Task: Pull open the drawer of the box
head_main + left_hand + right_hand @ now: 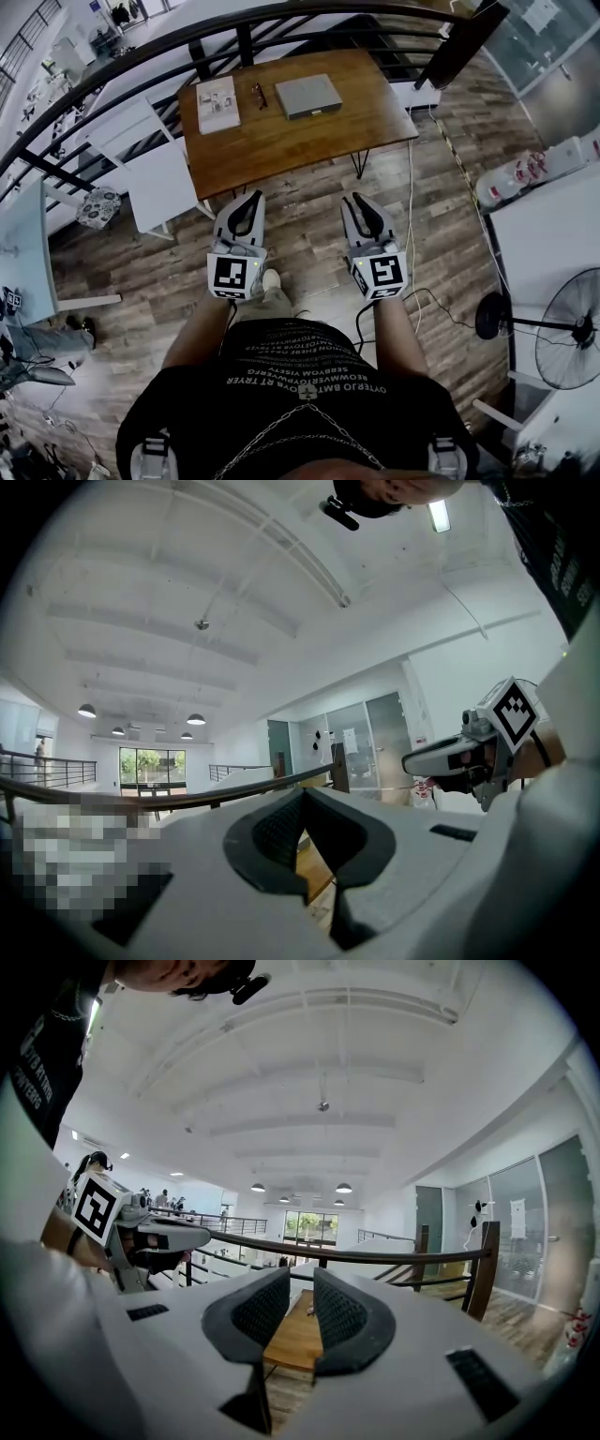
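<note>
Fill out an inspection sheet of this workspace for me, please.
Surface: wooden table on a plank floor.
Job's things: grey box lying flat on the table, untouched; drawer cannot be made out.
Clutter: booklet and glasses left of the box.
Grippers: left gripper jaws together, empty; right gripper jaws slightly apart, empty; both short of the table.
Cables: cable across the floor, right of the table.
Surroundings: railing behind the table; fan at right.

Fan (570, 328) partly beyond right edge.
</note>
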### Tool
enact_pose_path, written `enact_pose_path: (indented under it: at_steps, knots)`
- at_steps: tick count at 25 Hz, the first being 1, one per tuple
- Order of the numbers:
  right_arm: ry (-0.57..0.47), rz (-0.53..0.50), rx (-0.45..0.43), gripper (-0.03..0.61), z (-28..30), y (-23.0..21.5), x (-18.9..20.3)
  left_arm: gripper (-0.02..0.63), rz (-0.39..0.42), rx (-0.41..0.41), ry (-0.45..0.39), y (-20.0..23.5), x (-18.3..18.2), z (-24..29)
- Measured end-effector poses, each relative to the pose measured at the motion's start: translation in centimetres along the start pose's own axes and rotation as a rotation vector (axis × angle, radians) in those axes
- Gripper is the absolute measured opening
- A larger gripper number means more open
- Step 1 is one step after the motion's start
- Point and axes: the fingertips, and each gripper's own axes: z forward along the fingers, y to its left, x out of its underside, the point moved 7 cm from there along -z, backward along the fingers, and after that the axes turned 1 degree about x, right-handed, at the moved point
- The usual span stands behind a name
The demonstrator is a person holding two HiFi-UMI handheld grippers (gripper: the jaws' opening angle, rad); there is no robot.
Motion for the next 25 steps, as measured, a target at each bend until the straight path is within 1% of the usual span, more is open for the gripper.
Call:
enact_pose_path:
  at_steps: [7,11,16,25]
  knots:
    - [-0.002,0.005,0.011,0.072,3.0,-1.5,-0.2,0.005,0.002,0.011,0.006,1.9,0.3,3.1]
    - [0.001,0.009,0.032,0.071,4.4,-2.2,-0.4,0.005,0.003,0.032,0.004,2.7,0.3,4.9]
    - [0.005,0.009,0.049,0.069,6.6,-2.4,-0.3,0.005,0.002,0.055,0.001,4.5,0.7,6.7]
    - [0.003,-0.011,0.081,0.069,10.7,-2.1,-1.9,0.005,-0.009,0.076,-0.023,8.5,0.4,9.3]
